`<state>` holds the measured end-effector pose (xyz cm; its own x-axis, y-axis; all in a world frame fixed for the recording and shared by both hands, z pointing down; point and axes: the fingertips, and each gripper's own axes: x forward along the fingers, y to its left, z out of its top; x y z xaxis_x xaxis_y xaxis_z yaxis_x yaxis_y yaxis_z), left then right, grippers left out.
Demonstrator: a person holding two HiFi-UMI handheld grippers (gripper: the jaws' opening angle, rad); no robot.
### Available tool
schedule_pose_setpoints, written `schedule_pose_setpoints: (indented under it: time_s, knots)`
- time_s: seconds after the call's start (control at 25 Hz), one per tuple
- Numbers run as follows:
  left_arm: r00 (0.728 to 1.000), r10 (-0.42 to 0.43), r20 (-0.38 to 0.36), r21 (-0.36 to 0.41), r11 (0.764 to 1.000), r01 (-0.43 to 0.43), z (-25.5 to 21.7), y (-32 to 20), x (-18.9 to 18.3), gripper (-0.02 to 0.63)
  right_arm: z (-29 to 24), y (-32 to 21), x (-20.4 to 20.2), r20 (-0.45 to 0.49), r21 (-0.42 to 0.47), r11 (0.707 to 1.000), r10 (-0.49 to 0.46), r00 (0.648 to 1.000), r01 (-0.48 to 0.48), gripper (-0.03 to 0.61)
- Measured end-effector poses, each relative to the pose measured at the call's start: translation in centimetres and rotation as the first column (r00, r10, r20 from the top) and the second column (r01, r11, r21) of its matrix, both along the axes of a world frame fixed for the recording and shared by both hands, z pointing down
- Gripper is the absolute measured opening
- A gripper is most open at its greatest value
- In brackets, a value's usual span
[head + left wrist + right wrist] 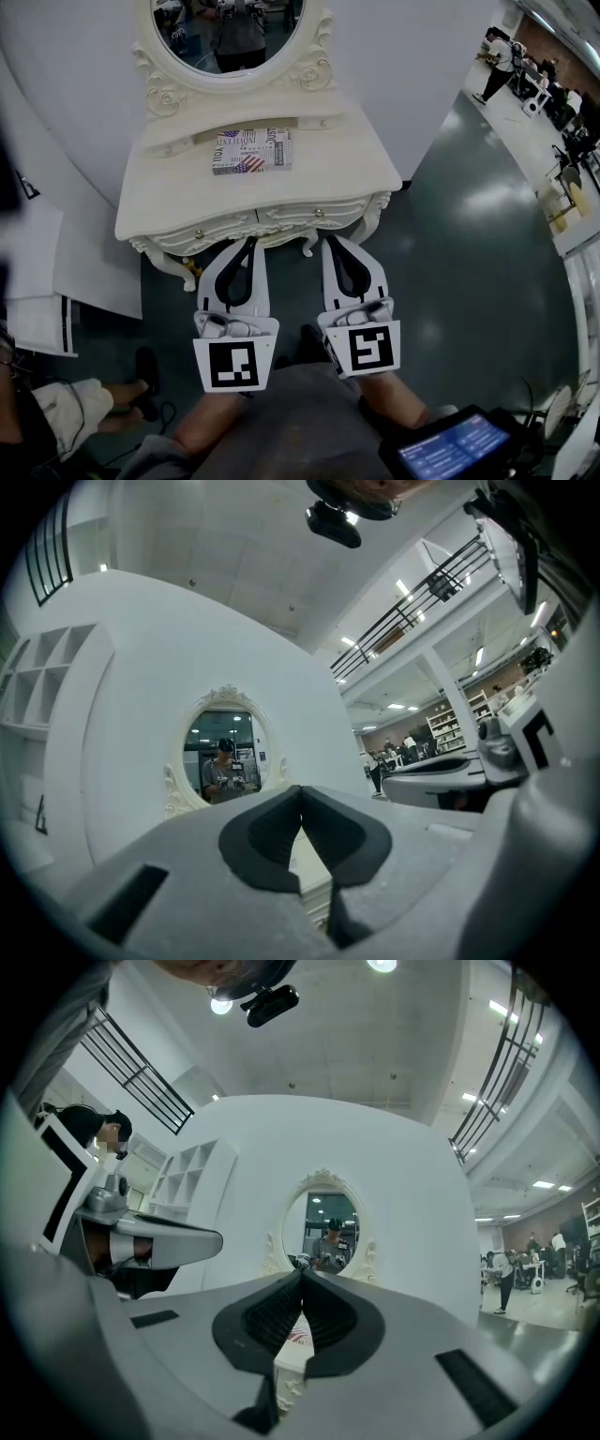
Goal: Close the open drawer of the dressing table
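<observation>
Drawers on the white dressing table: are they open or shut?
Shut. In the head view both drawer fronts sit flush under the top of the dressing table, and neither one sticks out.

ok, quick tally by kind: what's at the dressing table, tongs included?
dressing table: 1
oval mirror: 1
flag-print box: 1
tongs: 2, left tongs and right tongs, both shut
Total: 5

I see the cream dressing table (347, 169) standing on the dark glossy floor (469, 253); one flat box (251, 150) with flag print lies on its top, just before the oval mirror (225, 37).
</observation>
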<state>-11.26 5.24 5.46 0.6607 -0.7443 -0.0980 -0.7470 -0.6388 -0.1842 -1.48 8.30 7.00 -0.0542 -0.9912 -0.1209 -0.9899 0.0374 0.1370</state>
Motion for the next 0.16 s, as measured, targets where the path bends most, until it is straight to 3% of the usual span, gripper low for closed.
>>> schedule_pose_setpoints:
  time_s: [0.16]
  knots:
    - [1.000, 0.003, -0.003, 0.006, 1.000, -0.003, 0.3, -1.4, 0.8, 0.015, 0.4, -1.5, 0.7, -0.007, -0.001, 1.000, 0.000, 1.000, 0.000, 0.014]
